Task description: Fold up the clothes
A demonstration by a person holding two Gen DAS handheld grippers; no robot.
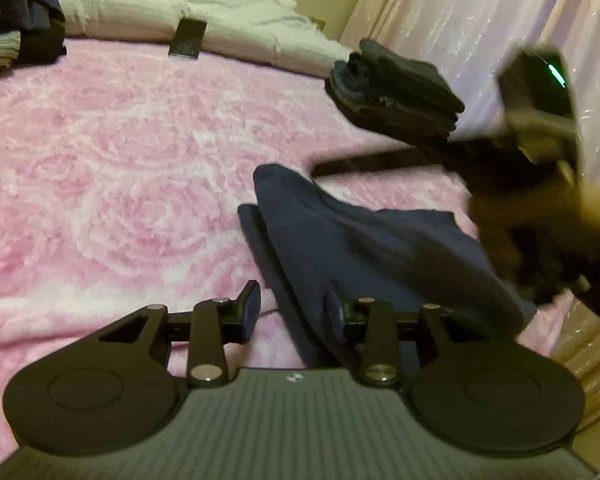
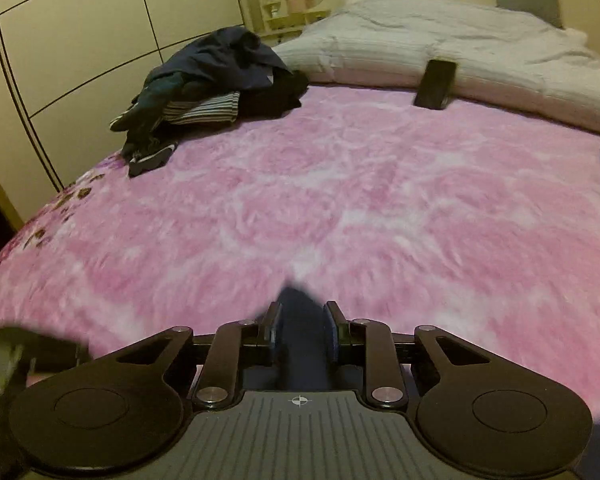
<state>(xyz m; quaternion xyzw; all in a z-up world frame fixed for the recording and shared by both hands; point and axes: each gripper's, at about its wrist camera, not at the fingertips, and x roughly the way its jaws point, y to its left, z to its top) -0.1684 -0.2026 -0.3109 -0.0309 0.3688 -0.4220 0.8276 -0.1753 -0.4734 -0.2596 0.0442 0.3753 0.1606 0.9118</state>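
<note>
Navy garment (image 1: 364,248) draped on pink fleece blanket (image 1: 120,152), bunched, one end lifted. Right gripper (image 2: 302,326) low over blanket, pads pinching navy fabric fold. Left gripper (image 1: 294,308) wide apart, right finger (image 1: 336,312) against garment edge, gripping nothing. Folded dark stack (image 1: 396,92) beyond garment.

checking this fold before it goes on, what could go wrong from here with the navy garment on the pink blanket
1. The right gripper pinches only a narrow bunch of the dark navy fabric garment; it may slip out when pulled.
2. The left gripper is open, one of its fingers against the cloth, so that side is unsecured and the fold may skew.
3. The fluffy pink patterned blanket could drag the fabric and bunch it up.
</note>
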